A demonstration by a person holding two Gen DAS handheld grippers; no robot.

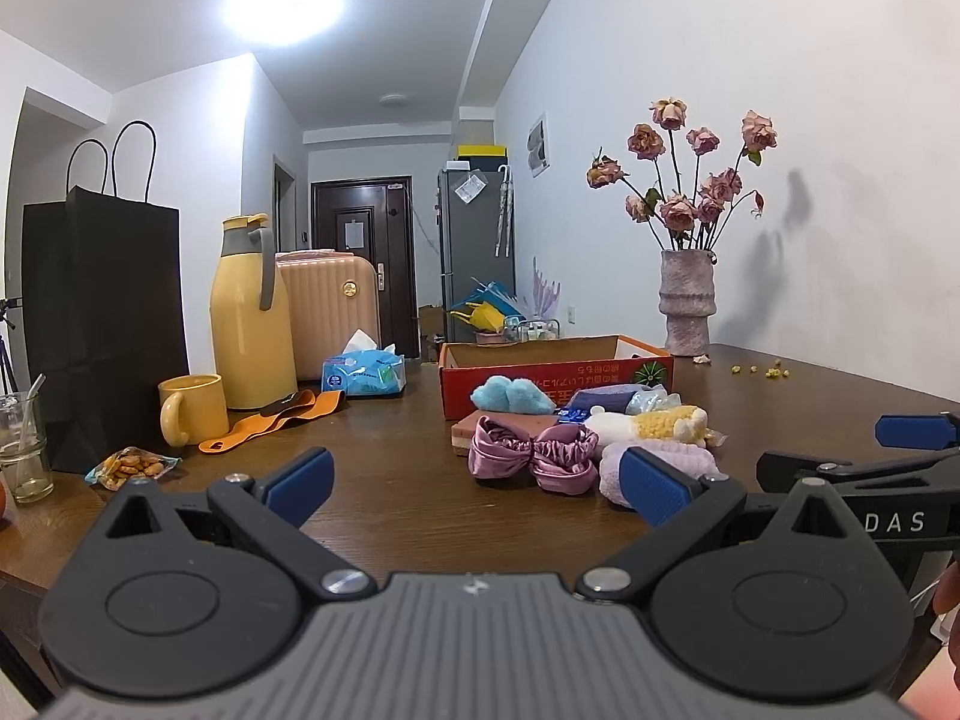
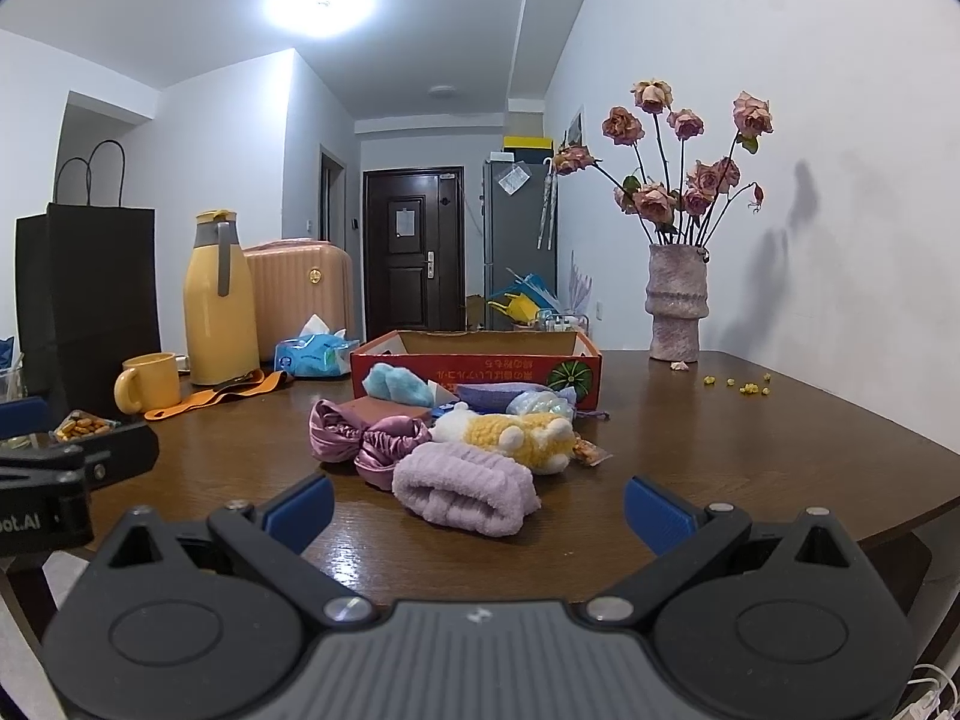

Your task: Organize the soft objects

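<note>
Both claws, left (image 1: 478, 483) and right (image 2: 478, 510), are held wide and empty just above the bench (image 2: 750, 444), with the lilac towel roll (image 2: 467, 496) just ahead of the right claw's fingers and the red box (image 2: 474, 363) seen beyond it.

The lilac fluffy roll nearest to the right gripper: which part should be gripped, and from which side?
Grip the lilac roll across its thick middle, coming straight forward and down with the right gripper, which is open and already lined up. It lies lengthwise across the view, so the fingers would likely span its short width. The satin bow touches its left end.
</note>
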